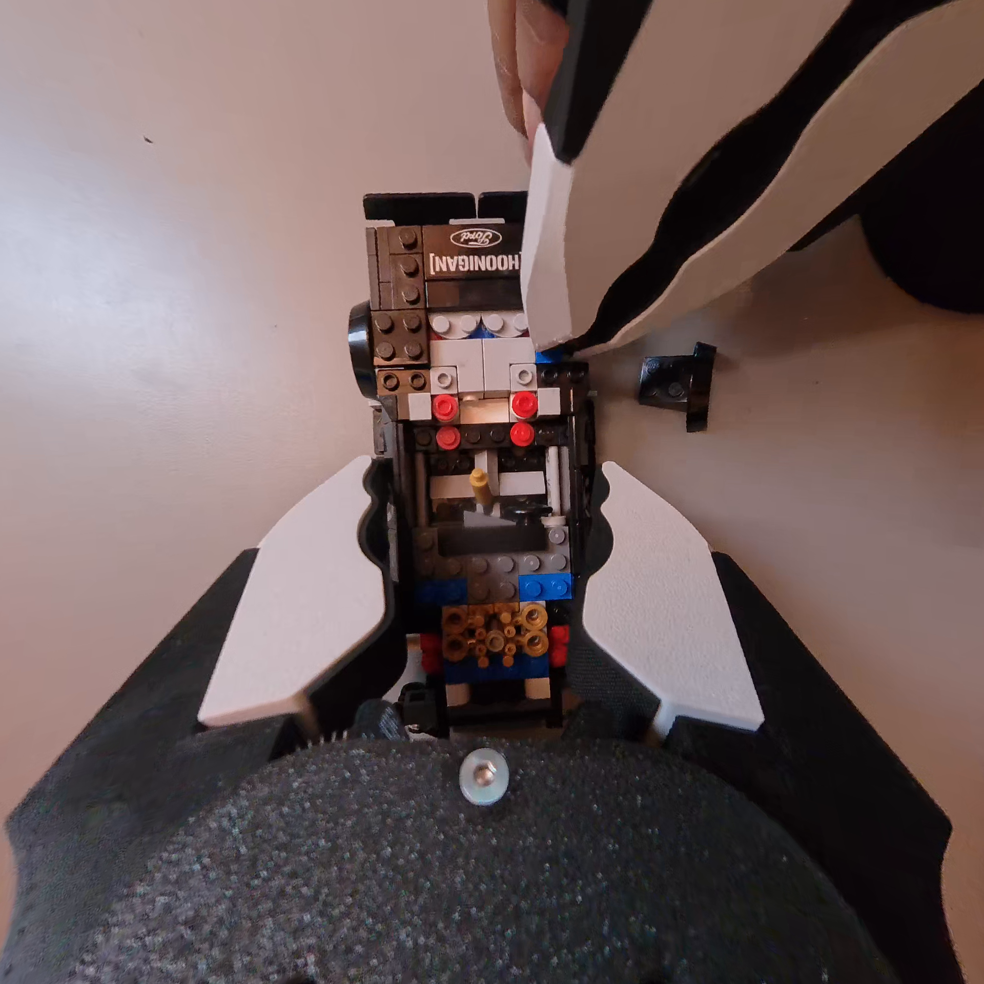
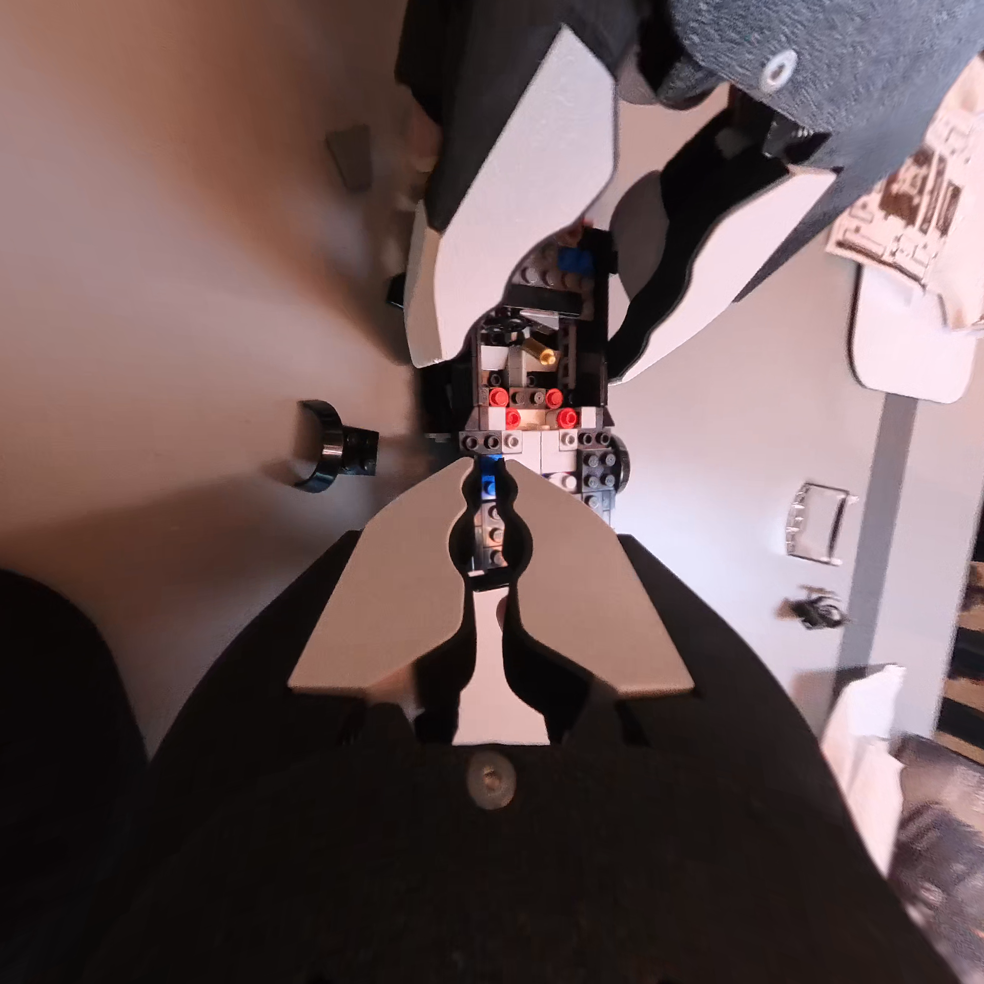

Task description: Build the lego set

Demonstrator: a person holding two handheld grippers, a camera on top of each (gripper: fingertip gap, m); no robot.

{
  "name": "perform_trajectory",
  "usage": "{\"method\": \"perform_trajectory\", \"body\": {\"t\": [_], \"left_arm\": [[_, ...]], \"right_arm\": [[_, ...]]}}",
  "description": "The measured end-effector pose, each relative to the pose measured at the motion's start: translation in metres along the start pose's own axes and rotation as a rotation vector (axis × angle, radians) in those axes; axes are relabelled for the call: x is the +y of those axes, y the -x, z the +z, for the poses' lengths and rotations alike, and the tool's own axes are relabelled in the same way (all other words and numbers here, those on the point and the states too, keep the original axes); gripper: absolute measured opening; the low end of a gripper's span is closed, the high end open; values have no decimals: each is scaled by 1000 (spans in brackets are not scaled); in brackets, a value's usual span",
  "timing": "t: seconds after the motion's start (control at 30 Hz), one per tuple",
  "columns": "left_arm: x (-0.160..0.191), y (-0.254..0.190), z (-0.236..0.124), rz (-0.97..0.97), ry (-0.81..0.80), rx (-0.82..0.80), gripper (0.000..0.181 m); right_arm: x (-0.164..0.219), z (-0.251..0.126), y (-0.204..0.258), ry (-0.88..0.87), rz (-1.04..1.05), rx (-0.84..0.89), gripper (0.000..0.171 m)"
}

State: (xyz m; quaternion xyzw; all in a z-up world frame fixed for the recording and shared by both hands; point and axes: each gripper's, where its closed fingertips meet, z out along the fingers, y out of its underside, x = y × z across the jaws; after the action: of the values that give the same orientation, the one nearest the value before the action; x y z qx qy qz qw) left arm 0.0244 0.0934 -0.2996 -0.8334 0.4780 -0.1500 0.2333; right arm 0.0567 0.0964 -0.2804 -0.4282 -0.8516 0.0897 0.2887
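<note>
A partly built lego car [image 1: 479, 372], black and grey with red studs and gold engine parts, sits between my left gripper's [image 1: 487, 479] white fingers [image 1: 319, 585], which are shut on its sides. My right gripper [image 1: 559, 346] reaches in from the upper right, shut on a small blue brick [image 1: 548, 355] at the car's right edge. In the right wrist view, my right gripper [image 2: 490, 468] pinches the blue brick [image 2: 489, 482] at its tips, against the car [image 2: 538, 426]. The left gripper [image 2: 522, 367] shows beyond it, clamped around the car.
A loose black wheel-arch piece [image 1: 676, 386] lies on the beige table right of the car and also shows in the right wrist view [image 2: 330, 447]. A grey wedge [image 2: 351, 157], a clear windshield piece [image 2: 817, 522], a small black part [image 2: 814, 612] and an instruction booklet [image 2: 916, 202] lie around. A hand [image 1: 522, 64] holds the right gripper. The grippers' ends are close to 4 cm from one another. The loose black wheel-arch piece [image 1: 676, 386] is about 4 cm from both grippers' fingertips. Seen from the right wrist view [image 2: 347, 438] as well.
</note>
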Motion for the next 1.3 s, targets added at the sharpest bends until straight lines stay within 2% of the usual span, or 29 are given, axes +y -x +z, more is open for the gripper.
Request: {"method": "perform_trajectory", "body": {"t": [0.17, 0.47, 0.63, 0.73, 0.93, 1.2, 1.3], "left_arm": [[1, 0, 0, 5, 2, 2, 74], [1, -4, 1, 30, 3, 1, 75], [1, -5, 1, 46, 13, 5, 76], [0, -7, 1, 31, 1, 25, 84], [-8, -5, 7, 29, -4, 12, 86], [-9, 0, 9, 39, 2, -27, 80], [-9, 0, 10, 43, 4, -36, 79]], "right_arm": [[0, -1, -1, -33, 120, -90, 3], [-5, -11, -10, -103, 181, -73, 0], [4, -9, 1, -41, 109, -67, 11], [5, -6, 0, -30, 97, -49, 11], [4, -2, -1, -5, 46, -33, 7], [0, 0, 1, -11, 2, 14, 7], [-1, 0, 1, 14, -76, 48, 8]]}}
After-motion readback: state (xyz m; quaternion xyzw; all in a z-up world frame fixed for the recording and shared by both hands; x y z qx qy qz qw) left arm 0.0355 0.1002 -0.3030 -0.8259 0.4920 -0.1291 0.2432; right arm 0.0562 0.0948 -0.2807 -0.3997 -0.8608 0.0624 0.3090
